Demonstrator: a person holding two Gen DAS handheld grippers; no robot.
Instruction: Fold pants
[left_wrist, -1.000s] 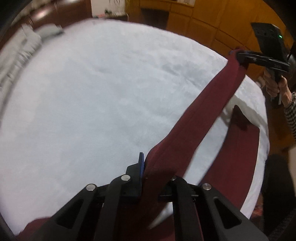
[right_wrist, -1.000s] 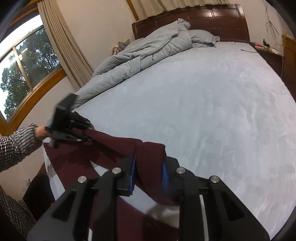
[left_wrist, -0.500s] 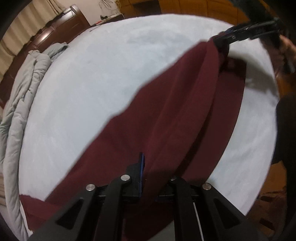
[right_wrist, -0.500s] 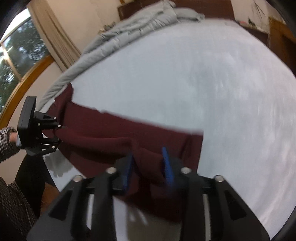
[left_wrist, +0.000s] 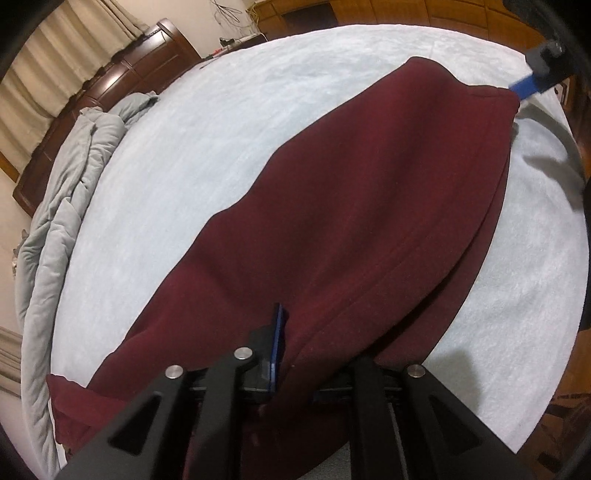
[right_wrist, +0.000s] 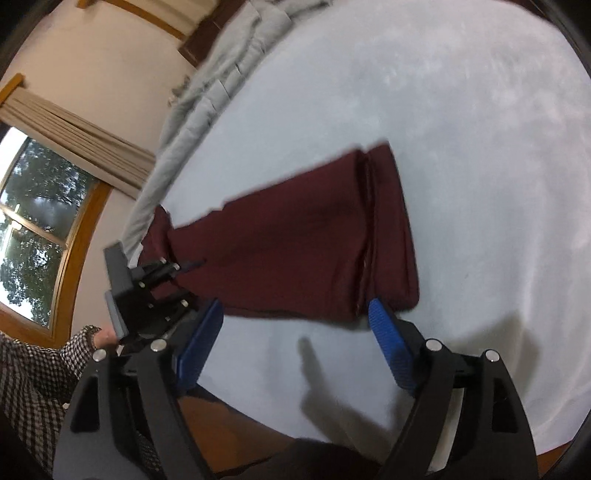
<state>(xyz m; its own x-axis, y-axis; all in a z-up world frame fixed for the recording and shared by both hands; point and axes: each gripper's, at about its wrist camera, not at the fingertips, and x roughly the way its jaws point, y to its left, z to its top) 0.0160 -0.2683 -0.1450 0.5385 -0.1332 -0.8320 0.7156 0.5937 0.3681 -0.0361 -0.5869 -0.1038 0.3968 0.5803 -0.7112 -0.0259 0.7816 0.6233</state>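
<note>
The maroon pants (right_wrist: 310, 243) lie folded lengthwise on the pale bed (right_wrist: 480, 110), mid-frame. The left gripper (left_wrist: 295, 354) is clamped on the fabric at the bottom of its view. The right gripper (right_wrist: 299, 321) has just been opening, its blue pads apart and clear of the cloth. Only the right view shows the window (right_wrist: 33, 221) at left and a checked sleeve (right_wrist: 33, 373); the left view shows the dark headboard (left_wrist: 110, 81). A grey duvet (left_wrist: 70, 177) is bunched along the bed's far edge.

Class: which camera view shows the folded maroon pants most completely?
The right wrist view: the pants lie whole on the bed, both ends visible. The left wrist view shows the pants close up, their near end hidden behind the jaws.
</note>
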